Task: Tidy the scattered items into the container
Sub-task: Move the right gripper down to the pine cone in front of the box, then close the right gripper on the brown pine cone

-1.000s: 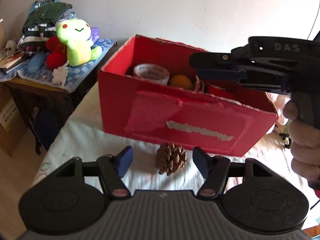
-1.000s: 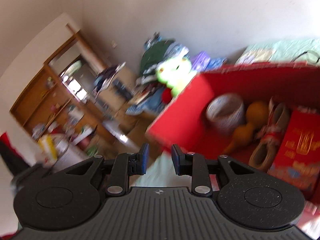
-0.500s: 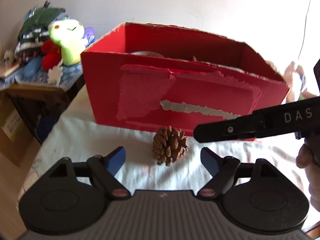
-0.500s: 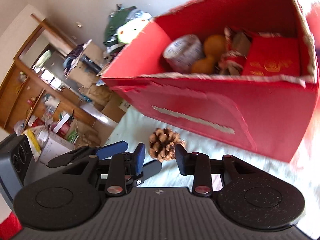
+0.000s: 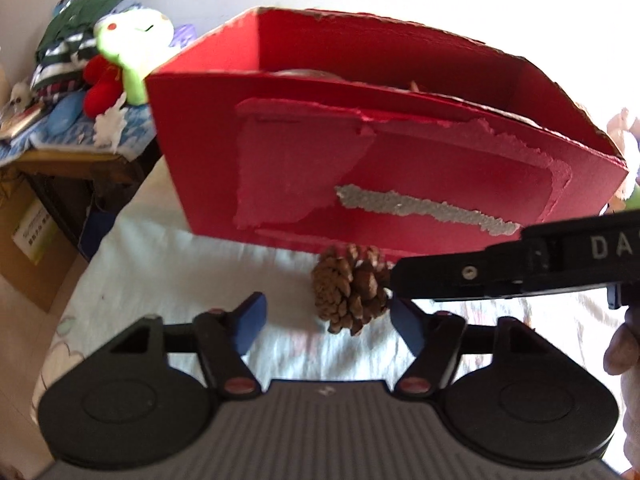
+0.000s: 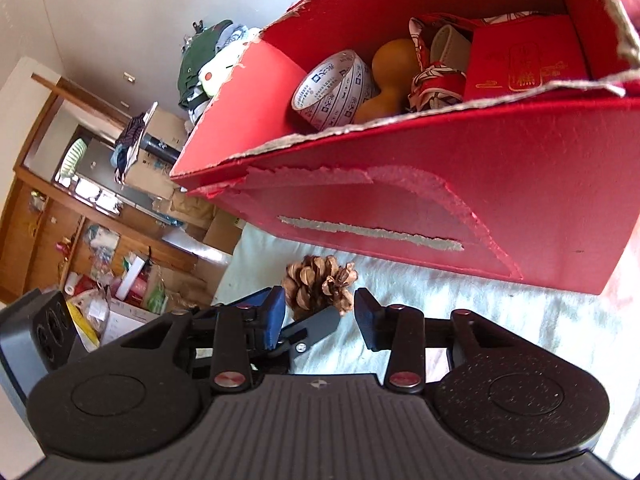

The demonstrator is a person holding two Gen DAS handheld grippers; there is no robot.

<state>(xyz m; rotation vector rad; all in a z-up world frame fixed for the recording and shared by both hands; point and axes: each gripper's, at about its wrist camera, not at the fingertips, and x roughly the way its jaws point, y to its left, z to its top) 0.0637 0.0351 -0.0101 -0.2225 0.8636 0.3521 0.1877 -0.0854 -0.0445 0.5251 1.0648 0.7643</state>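
Taking the red box (image 5: pixel 400 168) as the landmark, the far left of the left wrist view holds a side table with a green plush toy (image 5: pixel 132 46) on a blue cloth, well apart from the box. The box stands on the white-clothed surface (image 5: pixel 168 264), its torn front wall facing the camera and filling more of the view than a second ago, when its contents could be seen from above; now only its rim and front show. The pine cone (image 5: pixel 350 290) lies on the surface just in front of the box's lower edge, nearer the tools than before. The left tool (image 5: pixel 326 320) sits low in front of the cone, its blue pads spread to either side without touching it, and its jaws are closing; they stood wider half a second ago. To the right, the right tool (image 5: pixel 520 272) reaches in sideways, its black finger tip beside the cone, where a second ago it hung above the box. In the right wrist view the right tool (image 6: pixel 320 316) has its jaws opening, the cone (image 6: pixel 318 282) just ahead of the gap and not gripped. Above it, inside the box, lie a tape roll (image 6: pixel 334 90), an orange gourd (image 6: pixel 386 76) and a red packet (image 6: pixel 524 60).
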